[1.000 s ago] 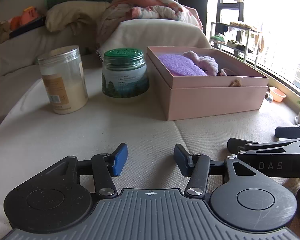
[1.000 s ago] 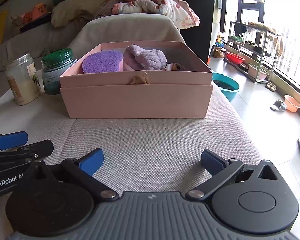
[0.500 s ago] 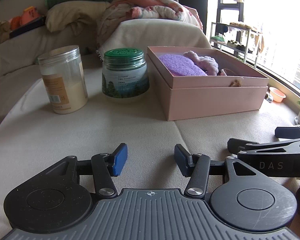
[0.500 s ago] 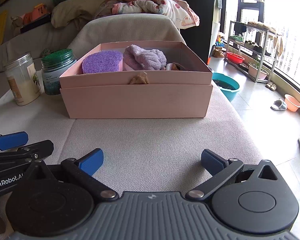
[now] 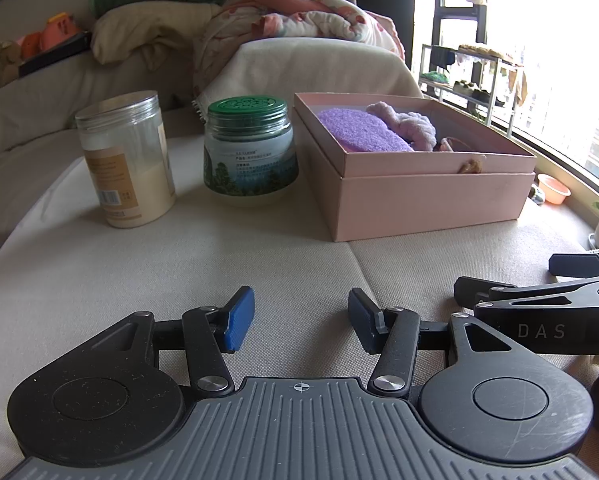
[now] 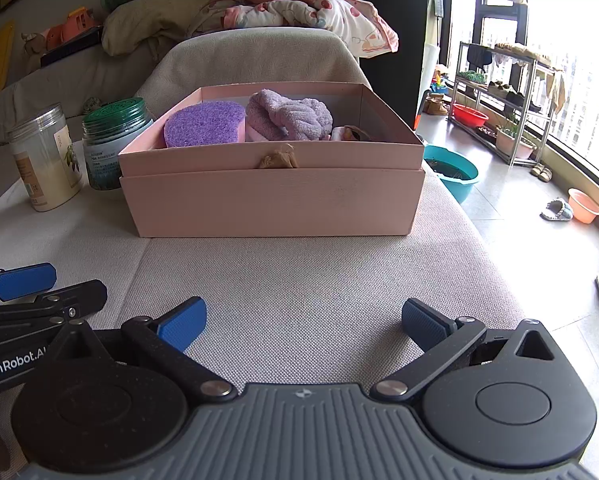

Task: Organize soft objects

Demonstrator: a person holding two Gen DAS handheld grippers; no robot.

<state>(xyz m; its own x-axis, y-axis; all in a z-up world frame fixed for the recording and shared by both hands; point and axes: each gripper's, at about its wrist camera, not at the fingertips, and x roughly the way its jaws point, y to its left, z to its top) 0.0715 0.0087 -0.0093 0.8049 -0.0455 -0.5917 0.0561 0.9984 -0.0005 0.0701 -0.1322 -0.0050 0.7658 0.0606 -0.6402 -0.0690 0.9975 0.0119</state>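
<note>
A pink box [image 6: 273, 200] stands on the beige cushion, also in the left wrist view [image 5: 427, 204]. Inside lie a purple sponge [image 6: 201, 125] [image 5: 359, 130], a lilac fluffy cloth [image 6: 289, 116] [image 5: 409, 124] and a small pink item [image 6: 347, 133]. A brown tuft [image 6: 278, 160] hangs over the front rim. My left gripper [image 5: 301, 322] is open and empty, low over the cushion, well short of the box. My right gripper [image 6: 304, 326] is open wide and empty, facing the box front.
A clear jar of cream powder [image 5: 125, 164] and a green-lidded jar [image 5: 249, 152] stand left of the box. Pillows and blankets [image 6: 295, 8] pile on the sofa behind. The cushion edge drops to the floor on the right [image 6: 511, 216], with a teal basin [image 6: 453, 170].
</note>
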